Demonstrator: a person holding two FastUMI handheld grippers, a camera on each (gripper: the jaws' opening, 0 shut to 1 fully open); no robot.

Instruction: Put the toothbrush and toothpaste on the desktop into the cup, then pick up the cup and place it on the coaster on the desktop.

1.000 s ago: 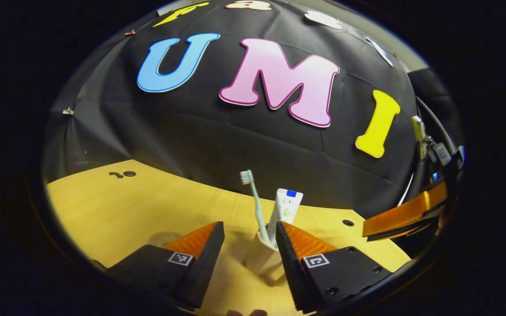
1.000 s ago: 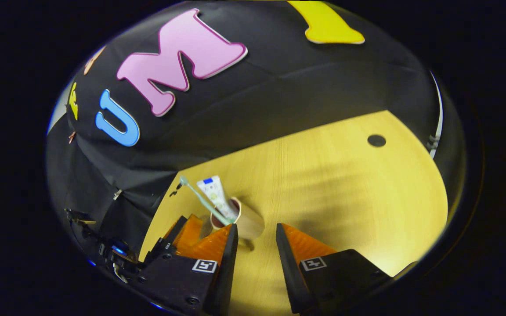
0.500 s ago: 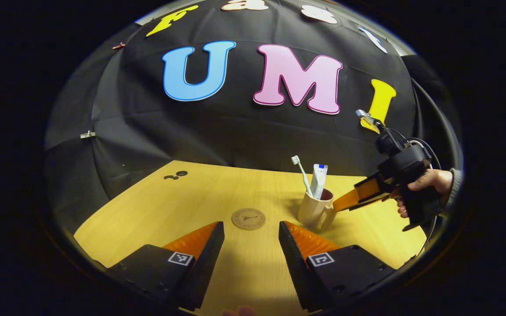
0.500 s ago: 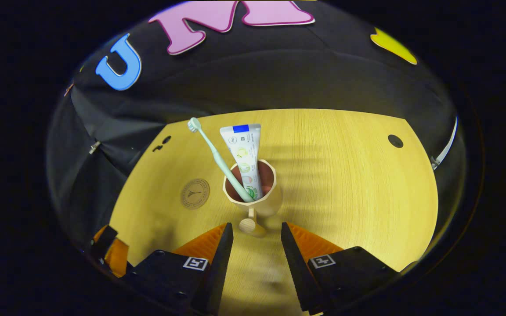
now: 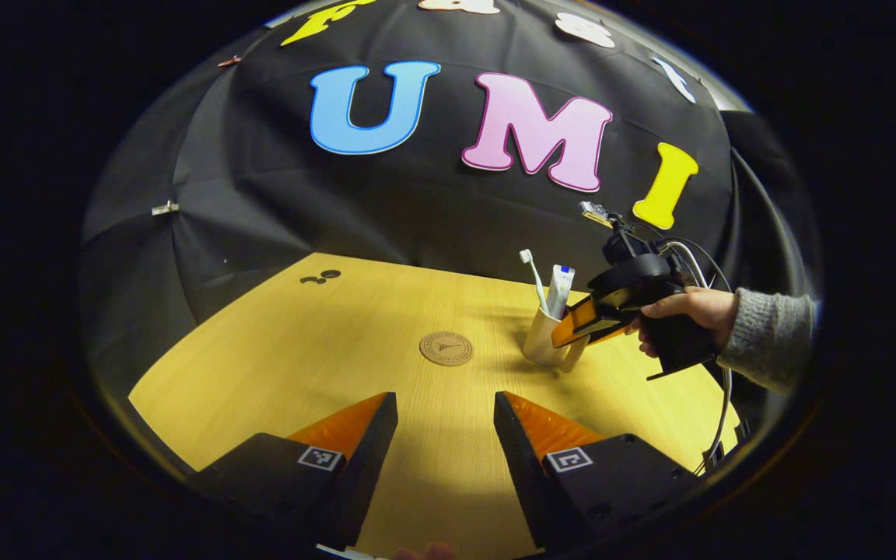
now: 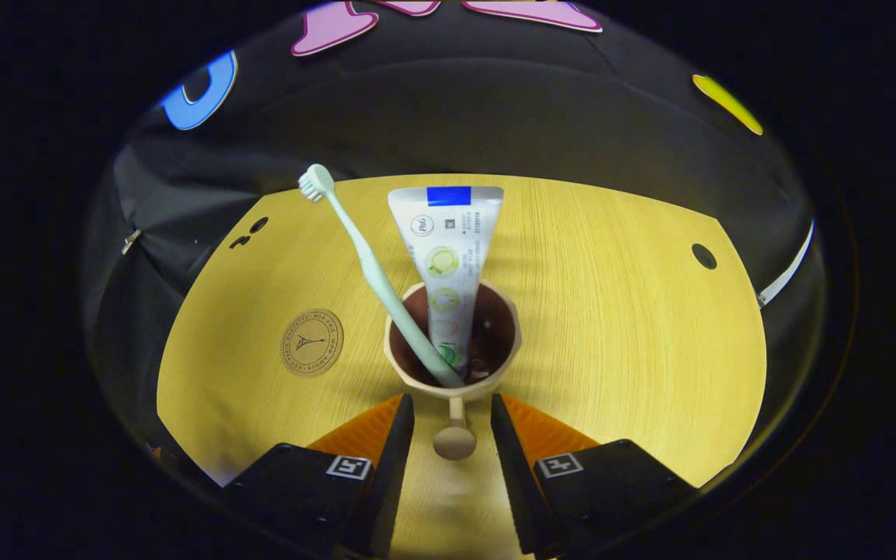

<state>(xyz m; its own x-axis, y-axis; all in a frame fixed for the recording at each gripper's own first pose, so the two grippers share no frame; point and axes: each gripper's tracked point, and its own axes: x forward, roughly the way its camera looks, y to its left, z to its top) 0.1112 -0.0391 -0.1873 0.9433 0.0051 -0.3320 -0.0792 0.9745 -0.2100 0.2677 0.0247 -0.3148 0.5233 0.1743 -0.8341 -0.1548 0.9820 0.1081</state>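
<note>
A beige cup [image 6: 417, 373] stands upright on the wooden desktop [image 6: 611, 327], holding a pale green toothbrush [image 6: 366, 264] and a white toothpaste tube [image 6: 448, 249]. The cup's knobbed handle [image 6: 454, 443] lies between the fingers of my right gripper [image 6: 453, 412], which is open with small gaps on both sides. A round brown coaster [image 6: 312, 342] lies bare to the cup's left. In the left gripper view, my left gripper [image 5: 444, 420] is open and holds nothing, low over the desktop. Beyond it are the coaster [image 5: 446, 348], the cup [image 5: 541, 346] and the right gripper [image 5: 584, 323] at the cup.
A hand [image 5: 689, 307] in a grey sleeve [image 5: 771, 342] holds the right gripper, with a cable hanging behind it. Small dark holes [image 6: 703, 255] mark the desktop near its far edge. The black cloth wall rises right behind the table.
My left gripper has drawn back from the cup, which now stands farther off. My right gripper has swung round and moved in until the cup's handle sits between its fingers.
</note>
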